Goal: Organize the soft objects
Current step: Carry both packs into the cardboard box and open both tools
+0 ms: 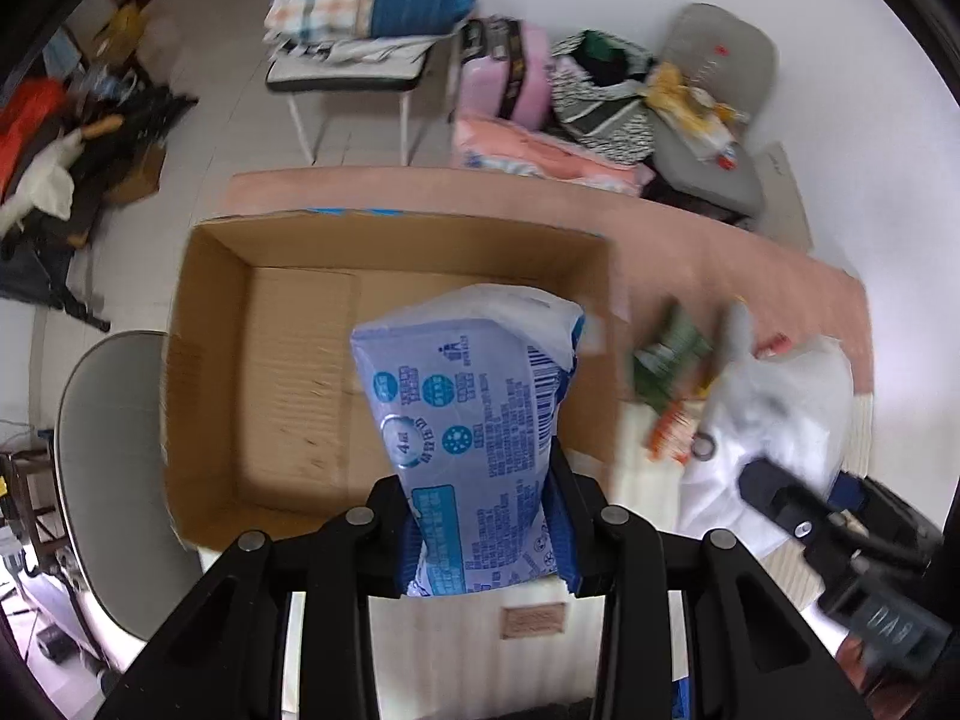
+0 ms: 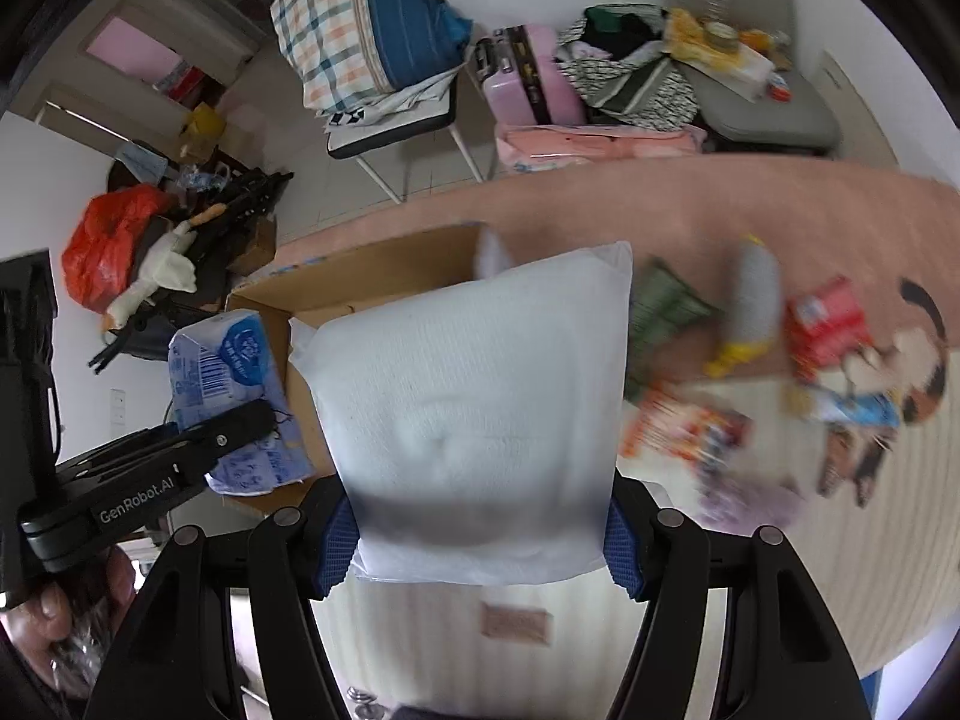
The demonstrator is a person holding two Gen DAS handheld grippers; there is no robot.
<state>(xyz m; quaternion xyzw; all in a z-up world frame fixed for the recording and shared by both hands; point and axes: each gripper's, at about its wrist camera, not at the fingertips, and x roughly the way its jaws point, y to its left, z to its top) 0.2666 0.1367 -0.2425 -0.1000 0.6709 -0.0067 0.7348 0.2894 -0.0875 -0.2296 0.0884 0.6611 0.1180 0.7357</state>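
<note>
Zero items in cardboard box (image 1: 288, 360) yet. My left claw (image 1: 489, 531) grips blue tissue pack (image 1: 474, 420) above it; right claw (image 2: 483, 540) clamps white pillow pack (image 2: 480, 420) beside it. Several packets (image 2: 822, 324) left on surface (image 2: 660, 204).

a pale blue plastic tissue pack (image 1: 474, 420) printed with darker blue circles and a barcode, over a plain brown cardboard box (image 1: 288, 384). a white, unpatterned soft plastic packet (image 2: 480, 414). far left, a blue, orange and white checked fabric bag (image 2: 354, 30); a pink hard suitcase (image 2: 528, 78) just right of it.
</note>
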